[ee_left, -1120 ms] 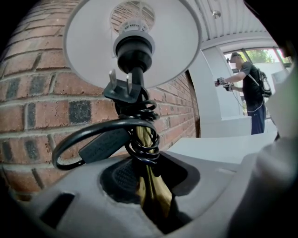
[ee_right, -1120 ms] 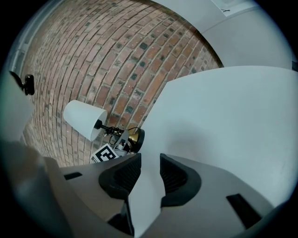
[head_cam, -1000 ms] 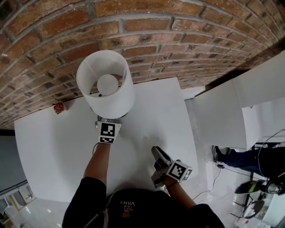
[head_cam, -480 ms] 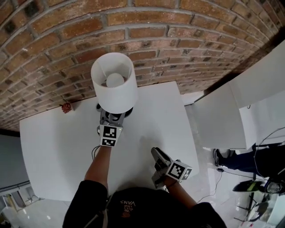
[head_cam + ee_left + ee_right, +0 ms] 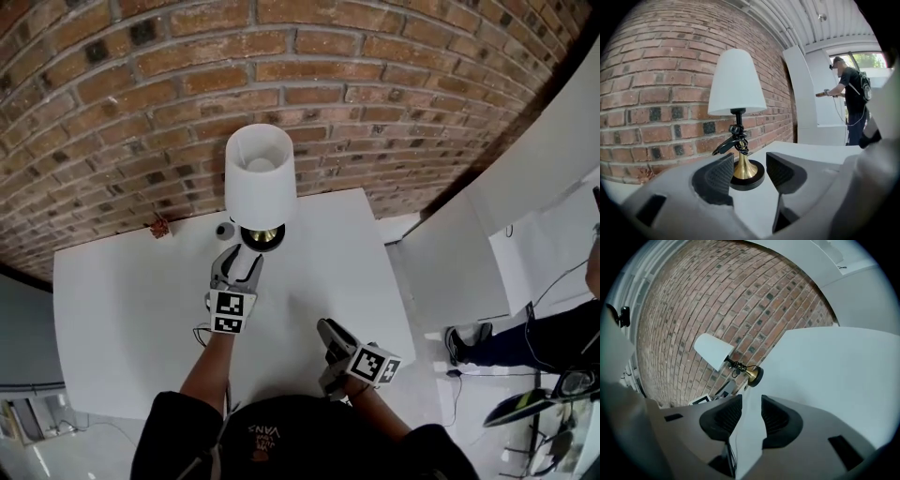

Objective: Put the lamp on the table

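The lamp [image 5: 260,180], with a white shade, a brass stem and a black round base, stands upright on the white table [image 5: 122,309] close to the brick wall. A black cord is wound round its stem [image 5: 735,138]. My left gripper [image 5: 240,261] is just in front of the base, and its jaws are opening. The lamp [image 5: 737,84] stands a little beyond them, with nothing pressed between the pads. My right gripper [image 5: 327,329] hovers over the table's near right part, open and empty; from there the lamp [image 5: 723,355] shows far off.
A small red-brown thing [image 5: 159,227] lies by the wall at the left, and a small dark round thing [image 5: 223,230] lies beside the lamp base. White panels [image 5: 459,253] stand to the table's right. A person [image 5: 847,93] stands farther off.
The lamp has gone from high up in my left gripper down onto the table by the wall. The left jaws have let go and drawn back. The right gripper has stayed put.
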